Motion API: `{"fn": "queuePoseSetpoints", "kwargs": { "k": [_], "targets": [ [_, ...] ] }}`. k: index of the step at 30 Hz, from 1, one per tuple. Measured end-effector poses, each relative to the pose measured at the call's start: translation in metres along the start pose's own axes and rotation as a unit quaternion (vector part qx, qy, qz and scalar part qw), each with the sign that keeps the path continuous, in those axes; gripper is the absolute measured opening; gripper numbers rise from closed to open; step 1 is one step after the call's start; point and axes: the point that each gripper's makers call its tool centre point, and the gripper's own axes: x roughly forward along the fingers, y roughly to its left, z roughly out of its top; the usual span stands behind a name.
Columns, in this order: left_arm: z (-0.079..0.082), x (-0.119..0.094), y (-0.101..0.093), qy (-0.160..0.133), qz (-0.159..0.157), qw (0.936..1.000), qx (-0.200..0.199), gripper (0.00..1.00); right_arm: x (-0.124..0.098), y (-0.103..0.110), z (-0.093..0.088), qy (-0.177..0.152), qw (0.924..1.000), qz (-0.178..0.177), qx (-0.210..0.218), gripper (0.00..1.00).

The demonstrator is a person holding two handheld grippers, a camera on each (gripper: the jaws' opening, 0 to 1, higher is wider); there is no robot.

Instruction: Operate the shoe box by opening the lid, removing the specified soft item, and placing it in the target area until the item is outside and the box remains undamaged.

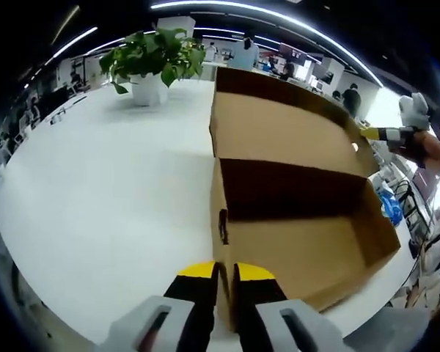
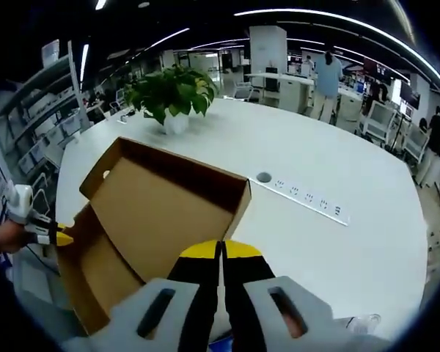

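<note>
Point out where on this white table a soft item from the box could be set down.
Bare tabletop lies between the open shoe box and the potted plant. Another bare stretch lies beyond the power strip. It is crowded at the box, where both grippers clamp its walls.

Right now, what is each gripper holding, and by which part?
Left gripper: shoe box, jaws shut on its near side wall. Right gripper: the raised lid, by its side edge.
</note>
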Motion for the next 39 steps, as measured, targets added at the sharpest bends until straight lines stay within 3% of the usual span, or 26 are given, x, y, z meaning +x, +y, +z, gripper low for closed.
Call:
{"fn": "queuePoseSetpoints", "kwargs": {
  "k": [11,19,28,39],
  "targets": [
    [0.004,0.004,-0.001,-0.009,0.033,0.9992,-0.02,0.04,-0.027,0.01,0.007,-0.039,0.9989,-0.006,-0.025,0.0],
    [0.009,0.01,-0.009,-0.015,0.038,0.9987,-0.029,0.04,-0.052,0.01,0.003,-0.064,0.9975,-0.015,-0.024,0.0],
    [0.013,0.016,-0.019,-0.024,0.05,0.9979,-0.035,0.04,-0.071,0.007,-0.018,-0.077,0.9965,-0.031,-0.006,0.0],
    [0.016,0.02,-0.02,-0.027,0.055,0.9969,-0.051,0.05,-0.08,0.007,-0.029,-0.097,0.9947,-0.034,-0.003,0.0]
  ]
}}
